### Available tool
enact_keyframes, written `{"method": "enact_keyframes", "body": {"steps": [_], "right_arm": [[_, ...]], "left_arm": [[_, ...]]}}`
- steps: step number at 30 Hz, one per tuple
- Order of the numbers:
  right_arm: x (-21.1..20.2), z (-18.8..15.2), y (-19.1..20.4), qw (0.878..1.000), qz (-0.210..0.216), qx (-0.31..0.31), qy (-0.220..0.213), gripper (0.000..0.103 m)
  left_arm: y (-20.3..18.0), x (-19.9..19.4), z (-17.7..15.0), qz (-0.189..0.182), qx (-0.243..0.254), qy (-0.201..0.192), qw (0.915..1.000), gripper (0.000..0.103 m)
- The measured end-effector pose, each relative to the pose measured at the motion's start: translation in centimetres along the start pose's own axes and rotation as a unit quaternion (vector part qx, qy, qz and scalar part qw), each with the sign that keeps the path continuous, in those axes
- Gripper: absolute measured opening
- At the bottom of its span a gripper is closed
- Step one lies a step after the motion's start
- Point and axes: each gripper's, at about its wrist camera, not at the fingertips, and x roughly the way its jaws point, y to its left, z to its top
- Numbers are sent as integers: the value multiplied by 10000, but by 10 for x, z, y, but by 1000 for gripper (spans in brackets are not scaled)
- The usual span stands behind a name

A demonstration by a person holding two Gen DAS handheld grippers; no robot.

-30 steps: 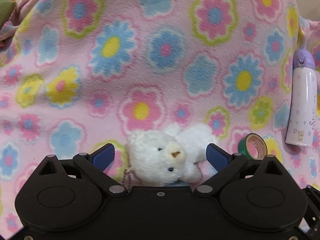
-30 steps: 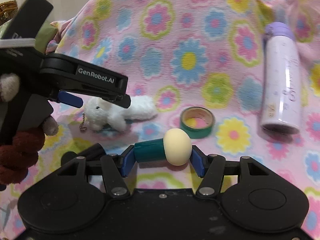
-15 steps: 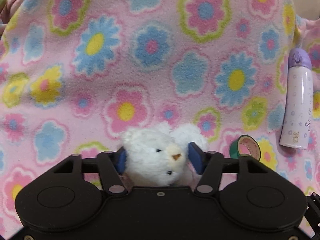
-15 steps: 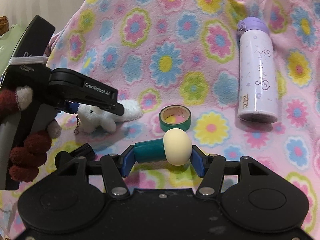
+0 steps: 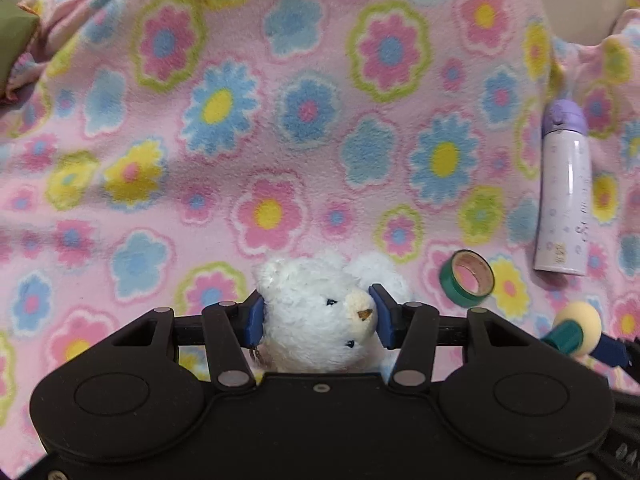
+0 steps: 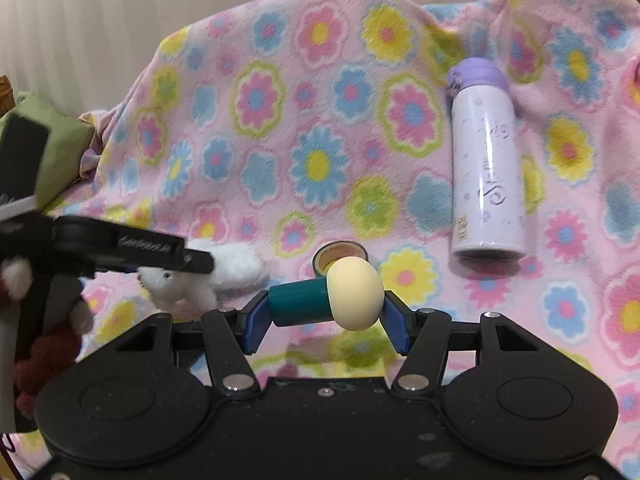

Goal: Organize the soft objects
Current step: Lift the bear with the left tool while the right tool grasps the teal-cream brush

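Bear (image 5: 316, 312) now off floral blanket (image 5: 304, 120).

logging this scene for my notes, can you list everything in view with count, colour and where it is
blanket: 1, pink with flowers, under everything
plush bear: 1, white, clamped in the left tool
mushroom toy: 1, teal stem, cream cap, clamped in the right tool
tape roll: 1, green, on the blanket right of the bear
bottle: 1, lilac with purple cap, lying at the right
cushion: 1, green, far left
left tool: black, blue pads, just closed on the bear
right tool: black, blue pads
gloved hand: dark red, grey tips, holding the left tool
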Motion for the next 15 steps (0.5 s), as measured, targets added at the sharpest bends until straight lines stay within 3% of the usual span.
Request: {"method": "enact_keyframes", "body": {"steps": [7,15], "right_arm": [[-24,-5,2,9999,3,113,-23,58],[-68,-12,5,9997,-15,222,-117,58]], "left_arm": [[2,-44,-9,-4,-165,-86,9998,51],[-8,-96,-25,244,-40,-223,9994,51]]}}
